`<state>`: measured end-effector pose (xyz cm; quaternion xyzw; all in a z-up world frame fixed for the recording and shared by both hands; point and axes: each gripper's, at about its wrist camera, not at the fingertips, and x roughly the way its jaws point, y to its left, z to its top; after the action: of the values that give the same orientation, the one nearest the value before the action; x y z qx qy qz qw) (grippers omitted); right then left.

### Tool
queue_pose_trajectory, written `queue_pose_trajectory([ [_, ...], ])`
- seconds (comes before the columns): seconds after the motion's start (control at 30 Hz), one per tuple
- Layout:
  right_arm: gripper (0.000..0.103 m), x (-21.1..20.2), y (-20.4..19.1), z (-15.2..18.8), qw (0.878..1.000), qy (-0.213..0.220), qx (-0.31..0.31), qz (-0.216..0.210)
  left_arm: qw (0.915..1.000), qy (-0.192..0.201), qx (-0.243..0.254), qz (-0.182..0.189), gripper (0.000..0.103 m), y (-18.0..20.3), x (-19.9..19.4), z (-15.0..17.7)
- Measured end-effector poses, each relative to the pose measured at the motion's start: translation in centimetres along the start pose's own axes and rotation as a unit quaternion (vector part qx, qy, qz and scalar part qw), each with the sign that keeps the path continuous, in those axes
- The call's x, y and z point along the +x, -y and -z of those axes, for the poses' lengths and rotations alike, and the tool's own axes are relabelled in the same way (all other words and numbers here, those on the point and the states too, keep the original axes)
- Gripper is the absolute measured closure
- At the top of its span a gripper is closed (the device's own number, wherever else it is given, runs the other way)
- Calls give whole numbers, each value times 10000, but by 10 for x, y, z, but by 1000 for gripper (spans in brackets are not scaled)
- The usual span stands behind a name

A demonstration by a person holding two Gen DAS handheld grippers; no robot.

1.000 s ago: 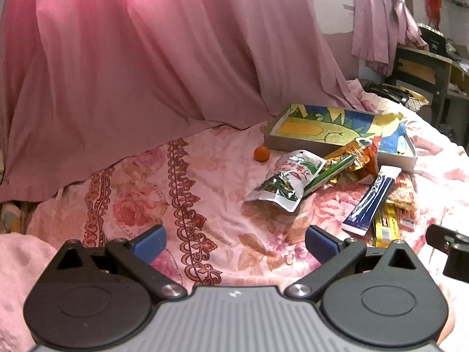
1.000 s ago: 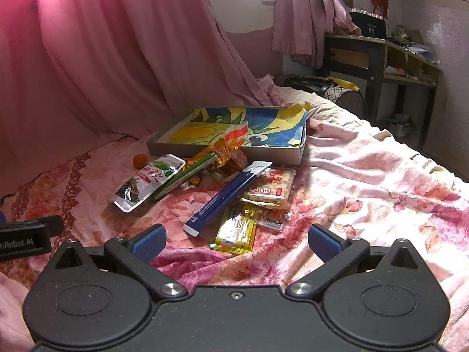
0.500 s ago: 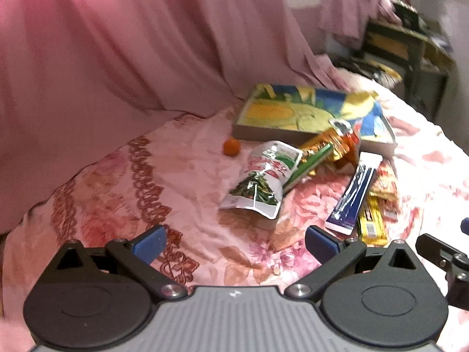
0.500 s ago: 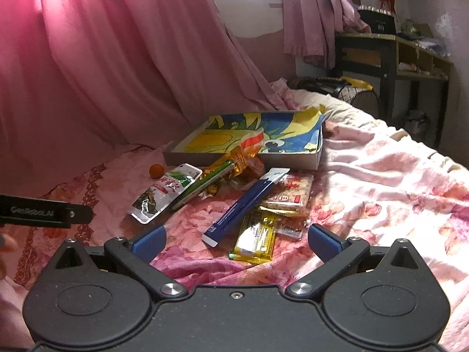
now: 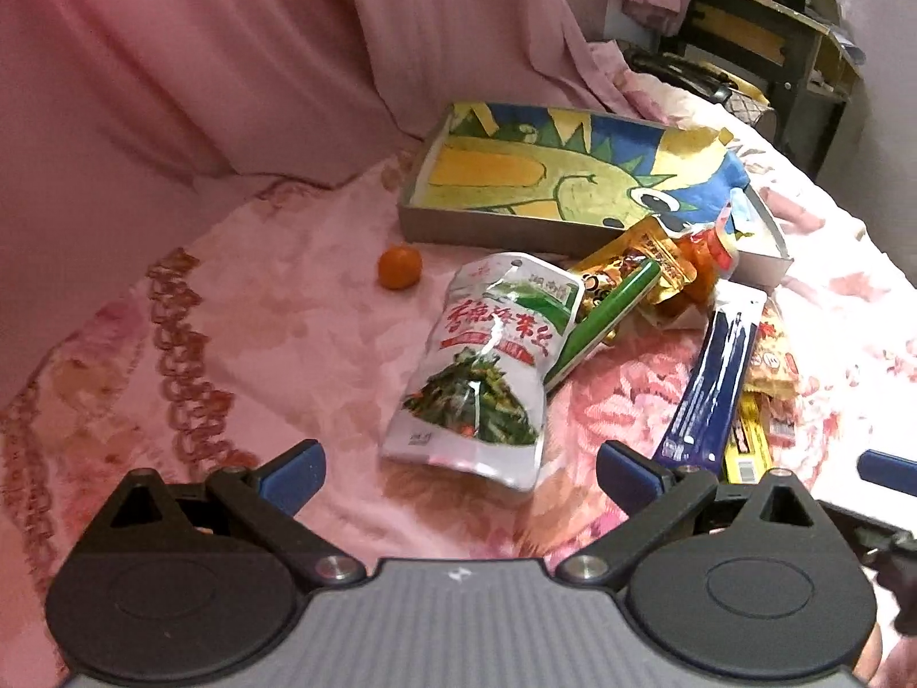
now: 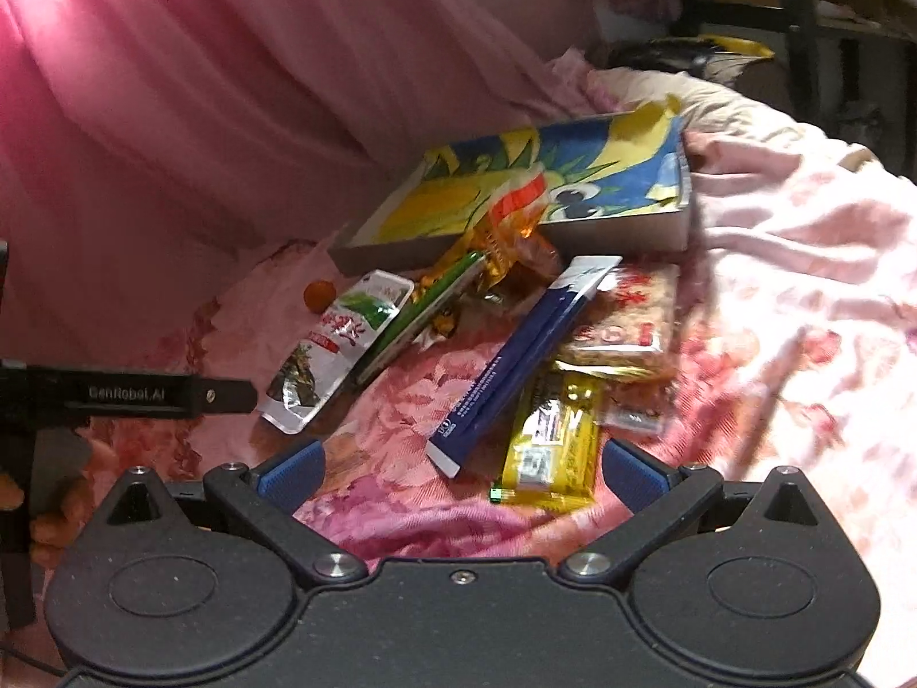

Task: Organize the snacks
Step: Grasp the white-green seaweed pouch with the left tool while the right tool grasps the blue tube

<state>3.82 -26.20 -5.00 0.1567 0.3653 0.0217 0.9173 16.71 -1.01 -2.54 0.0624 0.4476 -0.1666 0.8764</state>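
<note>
1. Both my grippers have come forward and lower over the bed (image 6: pixel 802 264) since 1 second ago; the snack pile now looms larger in both wrist views. Nothing in the pile has shifted. I read this as the approach before a first pick.
2. Left gripper (image 5: pixel 461 464): jaws wide apart, holding nothing. The white seaweed pouch (image 5: pixel 487 367) lies flat on the bedspread, its near end just beyond my fingertips.
3. Right gripper (image 6: pixel 461 464): jaws wide apart, empty. The yellow bar (image 6: pixel 553 441) and the blue stick pack (image 6: pixel 521 361) lie just ahead, touching each other.
4. Rest of the pile: green stick (image 5: pixel 607 315), orange crinkled packet (image 5: pixel 647 264), clear cracker packet (image 6: pixel 624 321), all overlapping by the tray's near edge. A small orange fruit (image 5: pixel 399 267) sits apart, near the tray's near-left corner.
5. Tray (image 5: pixel 487 232): shallow, lined with a yellow-and-blue cartoon picture, no snacks inside as far as I see. Only the orange packet's top leans over its near rim.
6. Judgement: sorting not yet begun; every snack is still outside.
</note>
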Motion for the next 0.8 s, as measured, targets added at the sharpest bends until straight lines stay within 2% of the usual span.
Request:
queue_pose_trajectory([
  [0.17, 1, 31, -6, -13, 9995, -149, -224, -141, 9998, -79, 159, -15, 0, 2, 30, -14],
  [0.33, 1, 57, -6, -25, 9977, -473, -32, -482, 9986, -42, 535, -27, 0, 7, 56, -26],
  [0.47, 3, 70, -3, -27, 9976, -543, 167, -390, 9974, -88, 713, 1, 0, 7, 73, -34],
  [0.53, 4, 77, 0, -28, 9973, -602, 304, -306, 9978, -96, 652, -3, 0, 4, 80, -36],
  [0.7, 13, 94, 17, -27, 9929, -747, 899, -210, 9991, -189, 293, 231, 1, -8, 92, -39],
  [0.73, 14, 96, 20, -28, 9921, -706, 1017, -225, 9991, -213, 196, 305, 3, -10, 93, -39],
  [0.8, 21, 98, 24, -30, 9914, -570, 1151, -228, 9983, -245, 47, 526, 10, -14, 95, -39],
])
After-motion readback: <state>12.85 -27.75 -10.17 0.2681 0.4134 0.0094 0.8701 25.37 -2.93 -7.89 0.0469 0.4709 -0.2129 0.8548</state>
